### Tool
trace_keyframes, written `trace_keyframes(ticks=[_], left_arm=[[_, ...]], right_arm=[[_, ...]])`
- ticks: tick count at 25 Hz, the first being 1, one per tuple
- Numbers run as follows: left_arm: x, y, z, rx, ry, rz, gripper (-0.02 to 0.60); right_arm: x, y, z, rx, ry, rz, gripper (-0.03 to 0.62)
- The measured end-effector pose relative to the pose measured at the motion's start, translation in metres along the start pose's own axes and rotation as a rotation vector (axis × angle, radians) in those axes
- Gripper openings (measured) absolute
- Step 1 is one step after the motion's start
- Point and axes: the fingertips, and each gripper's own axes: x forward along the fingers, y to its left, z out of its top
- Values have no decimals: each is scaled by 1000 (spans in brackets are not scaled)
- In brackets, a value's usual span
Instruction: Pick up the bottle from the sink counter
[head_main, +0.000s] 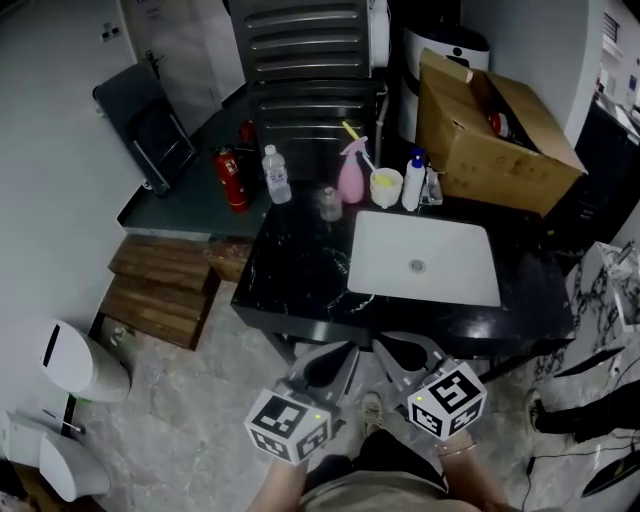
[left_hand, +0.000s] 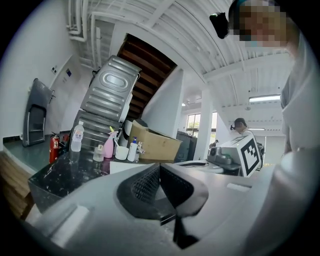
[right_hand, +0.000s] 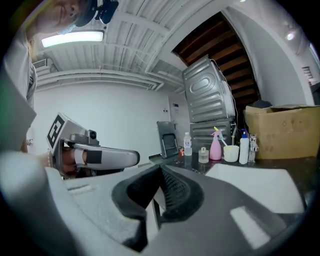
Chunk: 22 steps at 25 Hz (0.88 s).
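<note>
We can't read print on the bottle (head_main: 276, 175), too small. Jar (head_main: 329, 203) nr it is blurry. Our arms (head_main: 283, 492) cut off at btm edge; box (head_main: 470, 140) contents mostly hidden.

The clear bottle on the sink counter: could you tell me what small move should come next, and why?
Probably carry the left gripper forward toward the bottle: it stands at the counter's far left, while that gripper hangs shut, short of the counter.

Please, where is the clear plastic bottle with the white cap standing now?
In the head view, the clear plastic bottle stands at the black counter's far left corner, between the red fire extinguisher and a small glass jar.
</note>
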Motion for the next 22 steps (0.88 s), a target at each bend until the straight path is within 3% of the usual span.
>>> trace_keyframes(ticks=[5,9,14,22], left_arm=[[39,46,21,4,-40,57,5],[72,72,30,0,-42,102,5],[111,90,38,12,-37,129,5],[159,94,44,11,-39,141,5]], right_arm=[[38,-50,30,-25,-61,9,2],[60,-74,44,-47,-73,82,2],[75,-105,54,-68,-68,172,2],[83,-137,50,-77,-57,240,2]])
